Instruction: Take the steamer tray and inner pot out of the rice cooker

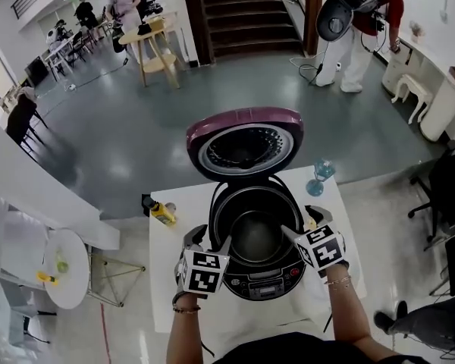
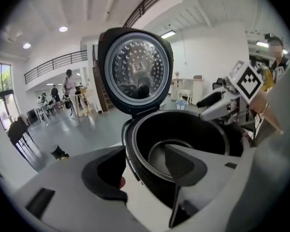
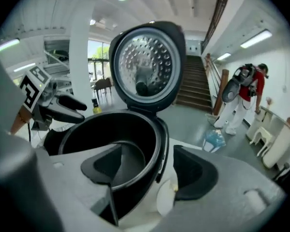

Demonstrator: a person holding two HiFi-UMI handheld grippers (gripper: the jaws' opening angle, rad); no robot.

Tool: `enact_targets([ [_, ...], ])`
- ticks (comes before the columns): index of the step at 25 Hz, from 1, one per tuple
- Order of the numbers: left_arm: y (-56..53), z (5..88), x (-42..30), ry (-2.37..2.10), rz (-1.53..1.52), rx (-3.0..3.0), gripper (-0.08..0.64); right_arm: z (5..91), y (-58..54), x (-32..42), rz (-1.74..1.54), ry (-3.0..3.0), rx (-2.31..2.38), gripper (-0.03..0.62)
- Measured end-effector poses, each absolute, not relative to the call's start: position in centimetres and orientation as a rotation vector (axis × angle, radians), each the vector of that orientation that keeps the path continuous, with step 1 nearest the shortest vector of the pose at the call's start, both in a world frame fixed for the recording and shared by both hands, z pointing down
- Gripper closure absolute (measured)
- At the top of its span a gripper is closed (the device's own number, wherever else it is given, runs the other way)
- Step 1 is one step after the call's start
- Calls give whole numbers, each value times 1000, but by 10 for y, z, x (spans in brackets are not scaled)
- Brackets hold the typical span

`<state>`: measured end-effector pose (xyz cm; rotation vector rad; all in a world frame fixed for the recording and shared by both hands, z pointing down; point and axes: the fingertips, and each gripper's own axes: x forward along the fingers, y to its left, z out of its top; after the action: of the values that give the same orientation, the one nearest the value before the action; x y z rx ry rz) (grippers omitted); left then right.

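Note:
The rice cooker (image 1: 252, 280) stands on a white table (image 1: 174, 294) with its pink-topped lid (image 1: 244, 146) swung up. Its dark inner pot (image 1: 254, 235) sits inside; I cannot make out a separate steamer tray. My left gripper (image 1: 210, 241) is open at the cooker's left rim (image 2: 130, 149), one jaw outside and one over the pot (image 2: 183, 129), pads apart from the rim. My right gripper (image 1: 304, 226) is open wide across the right rim (image 3: 159, 144), one jaw over the pot (image 3: 116, 134) and the other outside it. In each gripper view the other gripper shows across the pot.
A yellow and black bottle (image 1: 161, 212) stands at the table's left corner. A bluish glass (image 1: 319, 177) stands at the back right corner. A small round white table (image 1: 68, 268) is to the left. A person (image 1: 360, 29) stands far back right by the stairs.

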<state>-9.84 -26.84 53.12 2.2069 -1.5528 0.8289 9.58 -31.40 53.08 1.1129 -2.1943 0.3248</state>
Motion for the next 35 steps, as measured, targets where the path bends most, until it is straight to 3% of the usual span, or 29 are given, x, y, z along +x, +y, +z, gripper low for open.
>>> enact_targets([
  [7, -298, 555, -91, -1444, 948, 2213, 193, 566, -337, 77, 227, -1948, 936, 229],
  [17, -317, 596, -96, -1394, 1176, 2093, 173, 599, -363, 87, 122, -1738, 980, 225],
  [21, -322, 607, -104, -1320, 1135, 2023, 172, 606, -373, 88, 139, -1708, 948, 227],
  [22, -324, 607, -105, -1324, 1117, 2012, 173, 607, -375, 87, 138, -1710, 940, 252],
  [23, -327, 606, -107, -1341, 1109, 2004, 183, 606, -376, 85, 142, -1721, 930, 322],
  [24, -329, 604, -108, -1364, 1114, 1997, 244, 605, -375, 83, 153, -1735, 920, 360],
  [26, -330, 604, -110, -1401, 1146, 1985, 304, 602, -374, 83, 169, -1761, 922, 353],
  [35, -333, 585, -114, -1458, 1134, 2002, 321, 563, -371, 75, 79, -1867, 997, 450],
])
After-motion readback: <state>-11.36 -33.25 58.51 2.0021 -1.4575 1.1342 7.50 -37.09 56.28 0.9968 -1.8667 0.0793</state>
